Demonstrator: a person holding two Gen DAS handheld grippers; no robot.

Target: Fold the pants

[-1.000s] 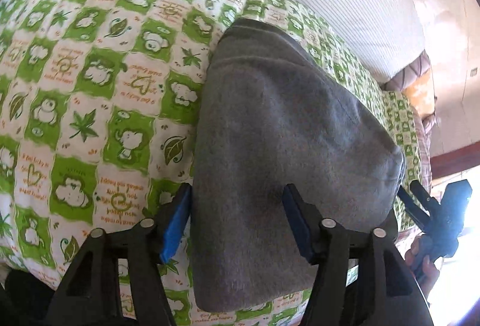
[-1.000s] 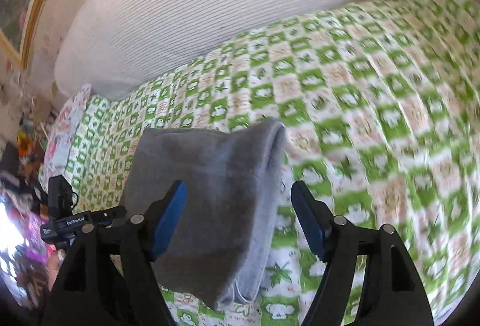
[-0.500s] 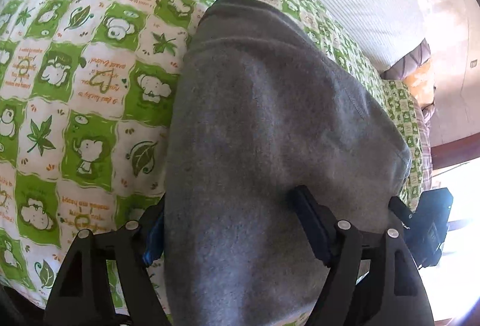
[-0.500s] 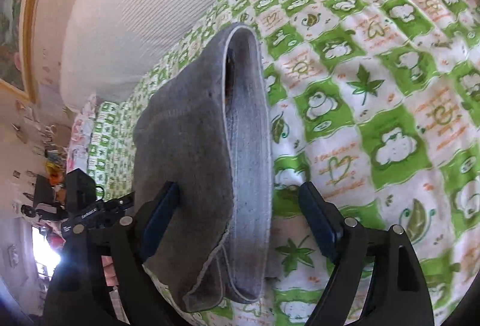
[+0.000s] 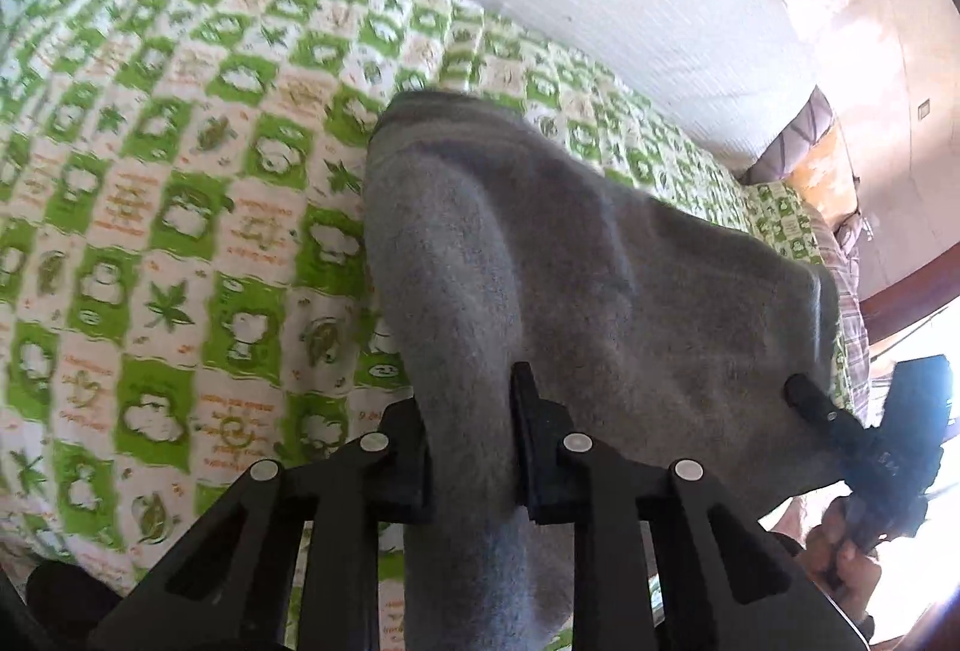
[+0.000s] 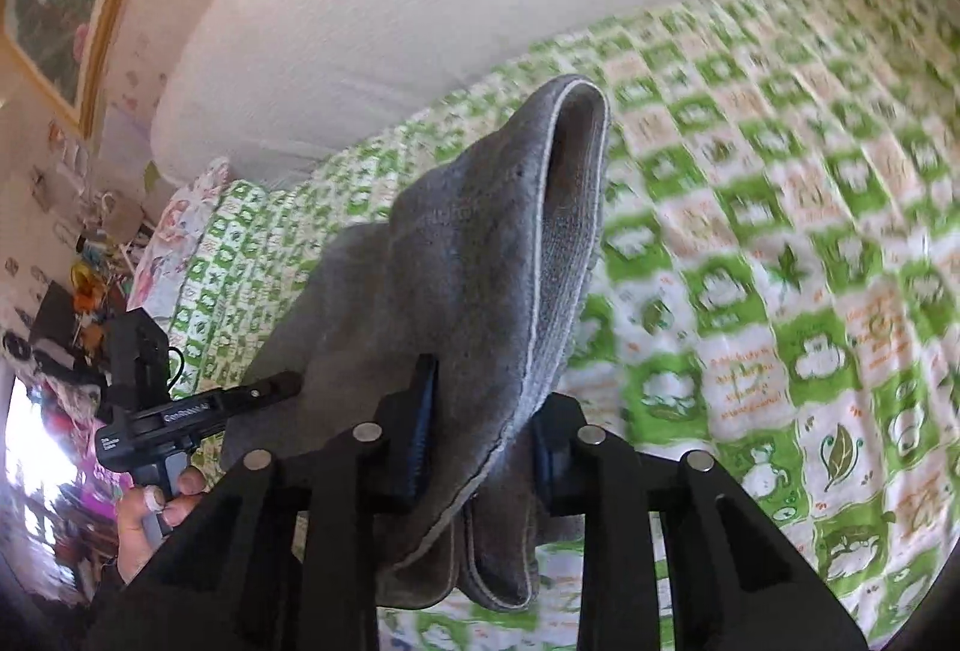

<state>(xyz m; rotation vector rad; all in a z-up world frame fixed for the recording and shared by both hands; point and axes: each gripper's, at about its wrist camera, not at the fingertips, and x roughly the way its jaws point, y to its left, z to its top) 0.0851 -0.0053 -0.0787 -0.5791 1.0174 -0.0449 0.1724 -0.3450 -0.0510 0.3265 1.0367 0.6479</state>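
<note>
Now gripping: left claw [image 5: 471, 456] and right claw [image 6: 480, 450] closing, pads pinching the near edge of the grey pants [image 5: 576, 291], centre frame, on the green checked bed [image 5: 180, 207]. Next, probably: lift both corners evenly, fold toward the far end.

hidden: my left pads [image 5: 522, 411] sunk in pants [image 5: 570, 291] | cut off: pants' lower end, bottom edge | blurred: bedspread [image 6: 780, 141] print | too small: clutter [image 6: 84, 279] by wall
</note>
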